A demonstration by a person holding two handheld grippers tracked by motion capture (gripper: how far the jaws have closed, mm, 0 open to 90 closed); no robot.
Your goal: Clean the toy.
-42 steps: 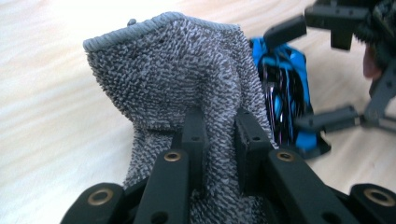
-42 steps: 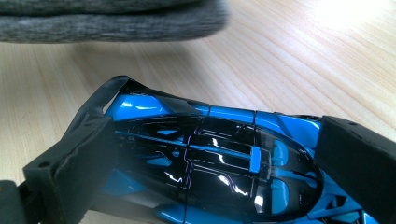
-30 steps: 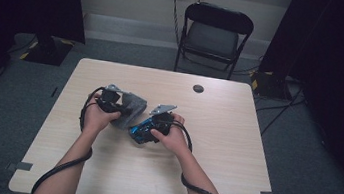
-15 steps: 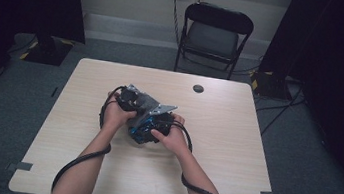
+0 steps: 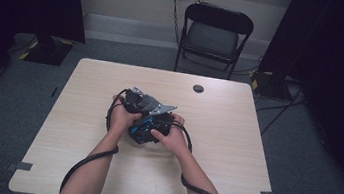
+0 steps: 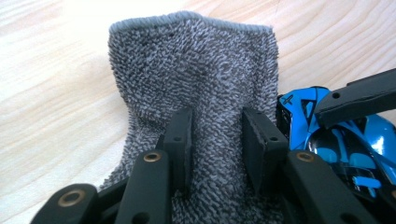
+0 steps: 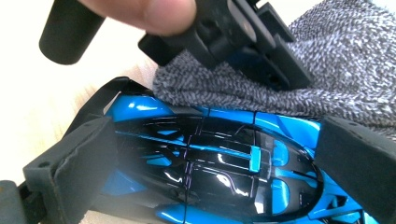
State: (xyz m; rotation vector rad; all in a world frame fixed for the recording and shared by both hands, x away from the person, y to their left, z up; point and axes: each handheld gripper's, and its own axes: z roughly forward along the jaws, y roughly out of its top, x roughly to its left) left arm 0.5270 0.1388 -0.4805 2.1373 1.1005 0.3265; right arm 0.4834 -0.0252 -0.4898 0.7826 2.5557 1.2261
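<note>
A grey terry cloth (image 6: 196,70) lies on the wooden table beside a blue and black toy car (image 6: 345,154). My left gripper (image 6: 218,140) bears down on the cloth. Its jaws have just been opening and stand apart, with a fold of cloth between the pads. My right gripper (image 7: 219,161) is shut on the toy car (image 7: 210,163), one pad at each end of it. In the right gripper view the cloth (image 7: 336,79) drapes over the car's far side, under the left gripper (image 7: 247,42). In the high view both hands meet at the table's middle, the left gripper (image 5: 136,103) against the right gripper (image 5: 148,126).
The light wooden table (image 5: 235,135) has bare room on all sides of the hands. A small black round thing (image 5: 198,88) lies near its far edge. A black folding chair (image 5: 213,37) stands behind the table. Black cables trail from both grippers off the near edge.
My left hand has moved right across the table until its gripper sits against the right gripper. The right hand has kept still.
</note>
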